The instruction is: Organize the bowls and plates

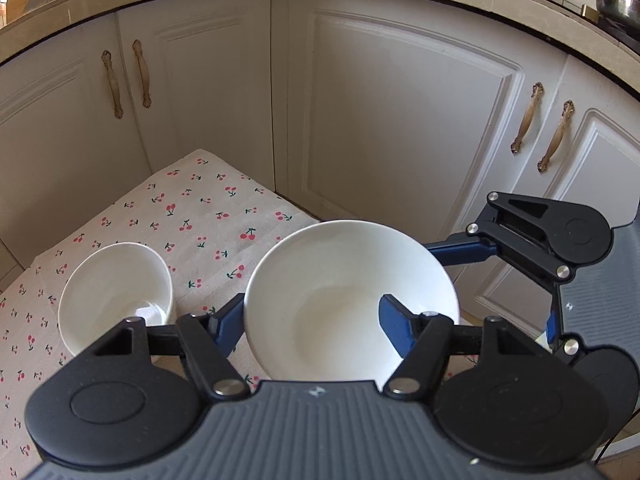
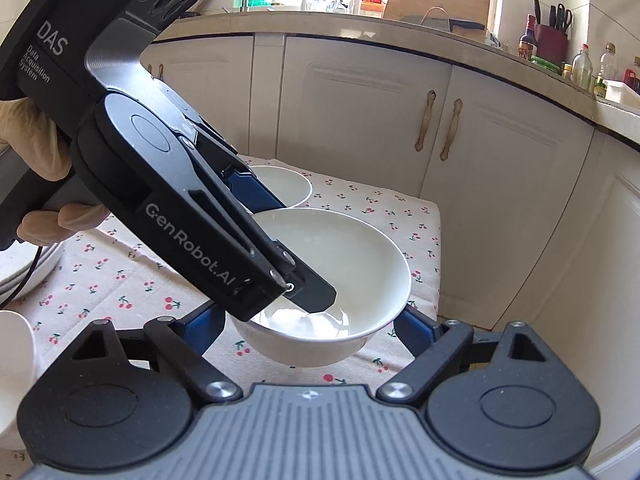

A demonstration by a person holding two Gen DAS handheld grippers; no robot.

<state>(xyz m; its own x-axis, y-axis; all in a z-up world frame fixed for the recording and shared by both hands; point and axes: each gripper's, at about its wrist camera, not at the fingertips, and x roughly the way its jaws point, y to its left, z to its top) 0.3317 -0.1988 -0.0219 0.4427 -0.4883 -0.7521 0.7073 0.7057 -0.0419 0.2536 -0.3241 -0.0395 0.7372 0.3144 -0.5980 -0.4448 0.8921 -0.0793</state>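
Note:
A white bowl (image 1: 348,300) (image 2: 332,276) is held above the cherry-print tablecloth (image 1: 192,216) (image 2: 132,272). My left gripper (image 1: 312,320) (image 2: 288,276) grips its rim, one finger inside the bowl and one outside. My right gripper (image 2: 308,328) (image 1: 480,252) straddles the same bowl from the other side, with its jaws wide apart on either side of the bowl. A second white bowl (image 1: 116,296) (image 2: 284,184) stands on the cloth to the left of the held bowl in the left wrist view, and behind it in the right wrist view.
White cabinet doors (image 1: 400,120) with brass handles stand right behind the small table. Stacked plates (image 2: 24,276) lie at the left edge of the right wrist view. Another white dish edge (image 2: 12,356) shows at lower left. The counter (image 2: 400,28) holds bottles and knives.

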